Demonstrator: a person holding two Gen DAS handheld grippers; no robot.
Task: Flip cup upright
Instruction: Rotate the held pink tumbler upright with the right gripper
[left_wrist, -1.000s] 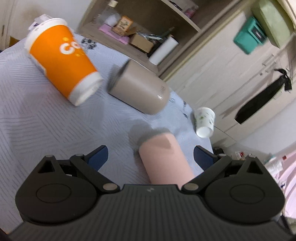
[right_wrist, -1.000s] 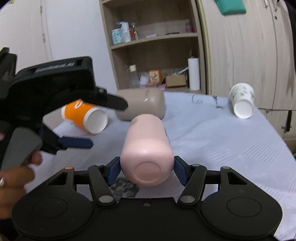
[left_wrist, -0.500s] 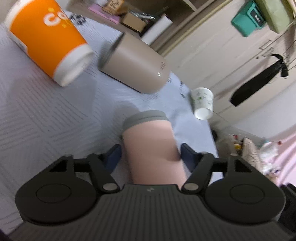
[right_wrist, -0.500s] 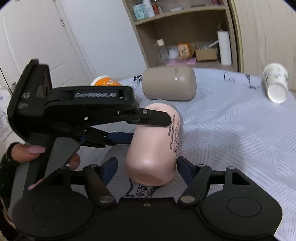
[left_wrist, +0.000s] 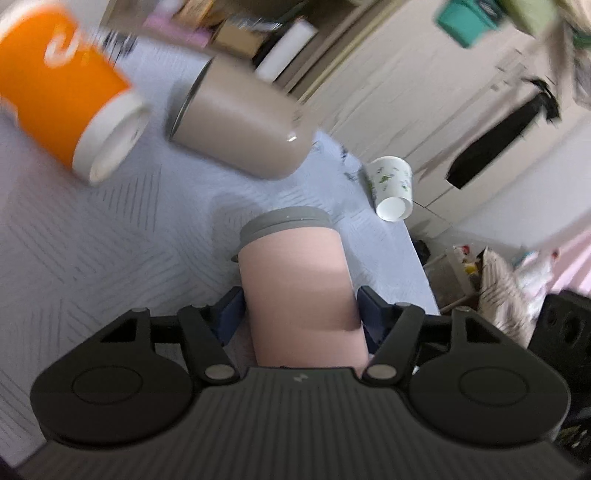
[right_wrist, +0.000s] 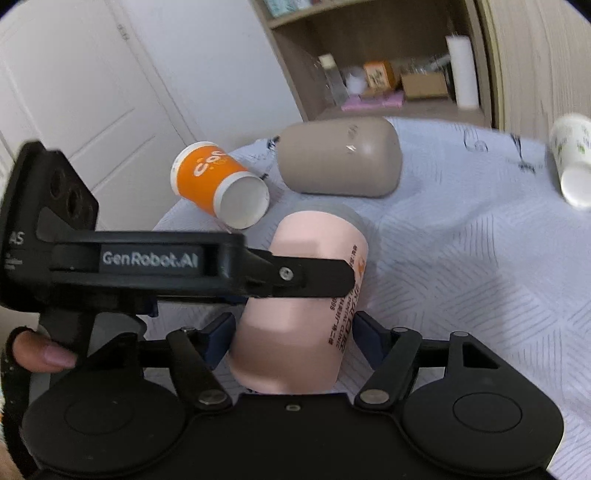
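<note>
Now, in the left wrist view, the left gripper (left_wrist: 301, 314) has clenched its blue fingers (left_wrist: 229, 317) on the pink cylindrical cup with a grey rim (left_wrist: 295, 291); a second ago they stood spread around it. In the right wrist view, the right gripper (right_wrist: 291, 338) also grasps the cup (right_wrist: 299, 321), now tilted up off the white patterned surface (right_wrist: 480, 258), so the flip is probably underway.

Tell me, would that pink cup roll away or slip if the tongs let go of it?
Probably it would roll: the pink cup is a smooth cylinder lying tilted, like the beige tumbler on its side. Its rigid walls show no denting under both tongs, left and right. The matte finish likely grips well.
</note>
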